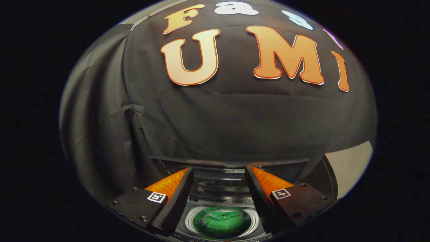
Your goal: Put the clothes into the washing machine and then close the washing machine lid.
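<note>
My gripper (218, 169) hangs over the washing machine (188, 220), looking down and forward. Its two black fingers (179, 196) with orange backs stand wide apart, and nothing is pressed between them. Below, in the gap between the fingers, a green piece of clothing (221, 222) lies inside the round white-rimmed drum opening. Glints lie across the green, and I cannot tell whether a clear lid covers it. Just beyond the fingertips runs a dark straight edge (231, 160) of the machine, with grey bands (218, 183) stepping down from it toward the drum.
The black cloth wall (218, 117) rises close behind the machine and hangs in folds on the left. A pale surface (351, 166) shows past the cloth on the right, next to a dark curved rim (331, 176).
</note>
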Tool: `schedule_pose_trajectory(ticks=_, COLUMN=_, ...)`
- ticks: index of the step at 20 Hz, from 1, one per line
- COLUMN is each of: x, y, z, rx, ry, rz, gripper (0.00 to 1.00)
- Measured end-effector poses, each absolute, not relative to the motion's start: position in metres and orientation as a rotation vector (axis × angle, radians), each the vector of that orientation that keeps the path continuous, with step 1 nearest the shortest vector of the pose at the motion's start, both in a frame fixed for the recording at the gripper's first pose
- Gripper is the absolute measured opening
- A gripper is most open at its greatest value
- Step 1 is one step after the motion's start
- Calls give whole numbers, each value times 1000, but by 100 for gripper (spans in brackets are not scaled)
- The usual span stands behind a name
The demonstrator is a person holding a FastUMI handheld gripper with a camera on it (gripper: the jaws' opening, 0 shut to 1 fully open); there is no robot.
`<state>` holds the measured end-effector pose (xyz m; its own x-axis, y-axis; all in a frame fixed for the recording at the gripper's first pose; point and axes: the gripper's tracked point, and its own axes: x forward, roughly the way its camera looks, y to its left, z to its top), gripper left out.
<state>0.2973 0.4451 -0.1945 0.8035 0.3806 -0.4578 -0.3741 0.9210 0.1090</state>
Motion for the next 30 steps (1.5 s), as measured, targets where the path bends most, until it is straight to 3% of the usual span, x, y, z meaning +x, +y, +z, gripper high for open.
schedule_pose_trajectory(ticks=11, x=342, y=437, z=-223, rx=1, ry=527, rz=299, gripper=99)
schedule_pose_trajectory(ticks=21, x=292, y=428, z=-216, rx=-33, ry=430, rz=305, gripper=99)
schedule_pose_trajectory(ticks=23, x=244, y=418, z=-291, rx=-52, ry=709, rz=323, gripper=99)
schedule_pose_trajectory(ticks=24, x=221, y=422, z=-313, rx=-5, ry=738, rz=343, gripper=99)
schedule_pose_trajectory(ticks=30, x=205, y=414, z=-299, rx=35, ry=673, rz=331, gripper=98)
